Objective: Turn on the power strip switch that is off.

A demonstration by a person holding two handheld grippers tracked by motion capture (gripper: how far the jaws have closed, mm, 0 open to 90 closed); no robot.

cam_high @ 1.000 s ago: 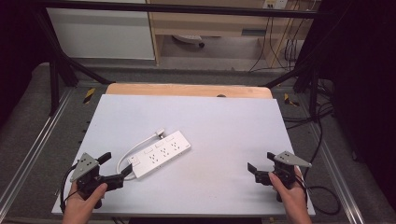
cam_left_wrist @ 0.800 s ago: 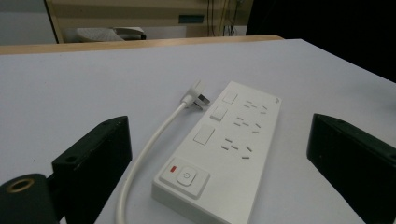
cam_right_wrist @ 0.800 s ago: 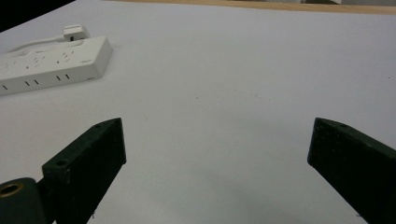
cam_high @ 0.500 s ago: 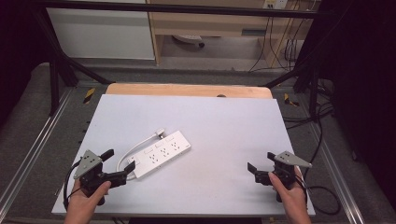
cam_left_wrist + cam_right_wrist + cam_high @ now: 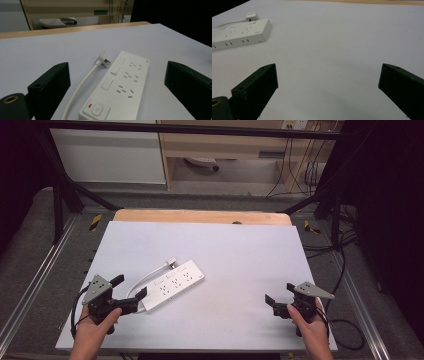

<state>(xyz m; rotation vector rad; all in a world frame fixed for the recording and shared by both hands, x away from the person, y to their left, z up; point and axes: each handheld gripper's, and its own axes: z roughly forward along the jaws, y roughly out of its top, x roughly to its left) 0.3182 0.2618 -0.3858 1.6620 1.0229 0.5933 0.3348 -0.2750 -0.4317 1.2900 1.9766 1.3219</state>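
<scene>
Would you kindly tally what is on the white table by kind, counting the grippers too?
White power strip, with its cord and plug: 1
Black grippers, both open: 2 (left gripper, right gripper)
Total: 3

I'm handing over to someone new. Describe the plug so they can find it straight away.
Start at the white table; left of centre lies a white power strip, set diagonally. A white cable runs along its left side, and the plug is the small white angled piece with metal pins at the cable's far end, beside the strip's far corner. The left gripper is open at the strip's near end.
</scene>
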